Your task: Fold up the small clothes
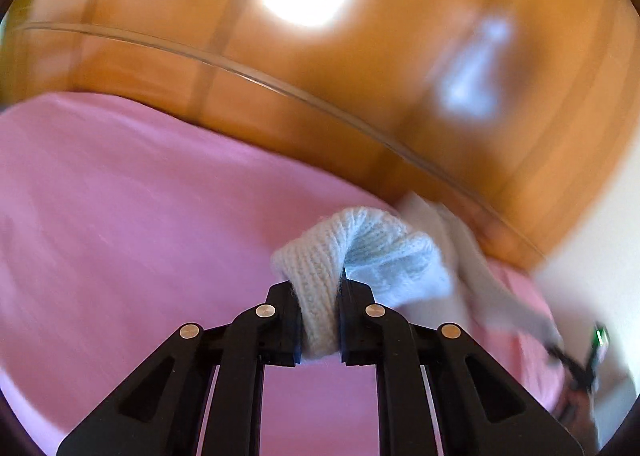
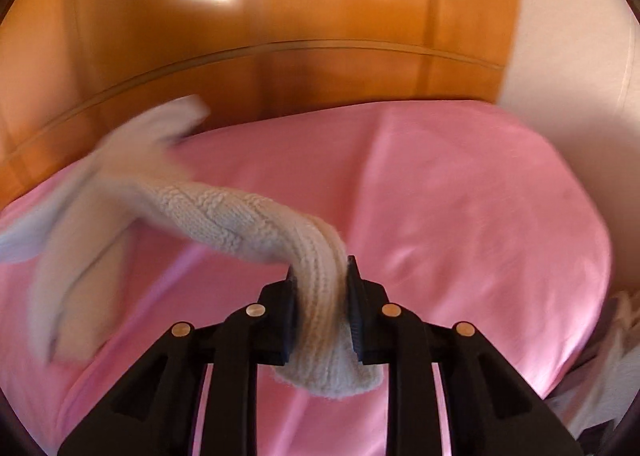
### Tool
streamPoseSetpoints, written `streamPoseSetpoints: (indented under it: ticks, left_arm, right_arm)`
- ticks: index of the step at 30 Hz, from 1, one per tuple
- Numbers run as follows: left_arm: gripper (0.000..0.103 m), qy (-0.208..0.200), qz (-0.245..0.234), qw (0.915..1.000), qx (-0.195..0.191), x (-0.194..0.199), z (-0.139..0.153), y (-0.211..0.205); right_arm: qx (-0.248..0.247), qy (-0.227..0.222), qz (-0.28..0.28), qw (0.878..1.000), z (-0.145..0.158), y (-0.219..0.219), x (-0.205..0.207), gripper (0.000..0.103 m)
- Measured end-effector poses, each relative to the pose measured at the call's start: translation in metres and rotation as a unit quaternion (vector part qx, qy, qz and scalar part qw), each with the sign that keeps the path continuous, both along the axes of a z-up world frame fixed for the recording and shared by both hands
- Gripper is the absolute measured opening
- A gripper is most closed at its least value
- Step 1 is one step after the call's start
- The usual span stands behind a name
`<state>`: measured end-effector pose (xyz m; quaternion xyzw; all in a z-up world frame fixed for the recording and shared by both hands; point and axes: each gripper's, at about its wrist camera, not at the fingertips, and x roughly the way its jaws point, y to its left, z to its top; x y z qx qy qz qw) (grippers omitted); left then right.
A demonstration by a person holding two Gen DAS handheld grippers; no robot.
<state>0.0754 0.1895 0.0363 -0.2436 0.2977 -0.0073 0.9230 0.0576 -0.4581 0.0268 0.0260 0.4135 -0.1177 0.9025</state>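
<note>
Left wrist view: left gripper [image 1: 320, 296] clenched on soft, light knit garment [image 1: 360, 252], lower centre; right gripper [image 2: 320, 288] likewise; ribbed edges hold best.

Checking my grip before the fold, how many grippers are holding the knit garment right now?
2. The left gripper pinches one ribbed end of the knit garment; the right gripper pinches another. The rest is blurred.

Mounted behind the fingers of the left gripper [image 1: 320, 288] and the right gripper [image 2: 322, 280], 2 fisheye views, both tilted down and forward, very close over the pink sheet [image 1: 120, 196]. Shared by both: that sheet, the orange wooden panel [image 2: 280, 8] behind it, and the cream knit garment [image 2: 224, 216], seen from opposite ends.
</note>
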Motion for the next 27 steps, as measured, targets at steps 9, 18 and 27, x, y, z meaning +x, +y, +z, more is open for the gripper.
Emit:
streamPoseSetpoints:
  ticks: [9,18,27]
  left_arm:
    - [0.046,0.098,0.152,0.9835,0.004,0.086,-0.025,0.060]
    - [0.080,0.106,0.154,0.9819,0.029,0.069,-0.047,0.065]
    - [0.080,0.108,0.074,0.9913,0.011,0.019,-0.068,0.033]
  right_arm:
    - [-0.008,-0.022,-0.024,0.999,0.012,0.003,0.026,0.071]
    - [0.283,0.068,0.262,0.920,-0.047,0.189,-0.027,0.048]
    - [0.372,0.148,0.284,0.871,-0.101,0.293,-0.030,0.020]
